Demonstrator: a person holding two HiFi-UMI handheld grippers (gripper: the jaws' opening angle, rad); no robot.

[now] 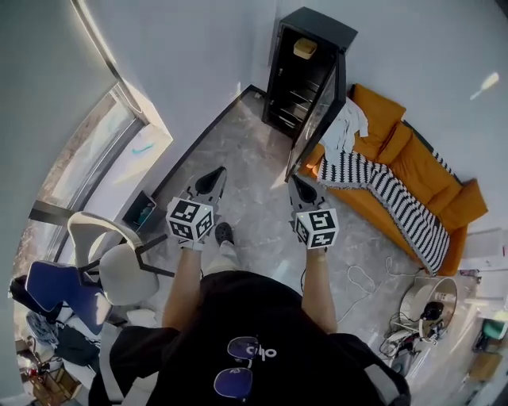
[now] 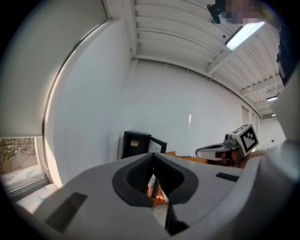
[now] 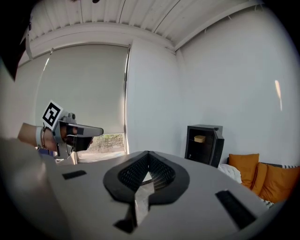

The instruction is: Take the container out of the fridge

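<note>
The container (image 1: 305, 48) is seen on the top shelf of the open fridge (image 1: 316, 25), well apart from the left gripper (image 1: 217, 173) and right gripper (image 1: 294, 181), both pressed together and empty, so approach, grasp and removal are judged left.

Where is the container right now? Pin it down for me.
In the head view's upper middle, the yellowish container sits on the top shelf inside the open black fridge, at the far wall, beside the orange sofa.
</note>
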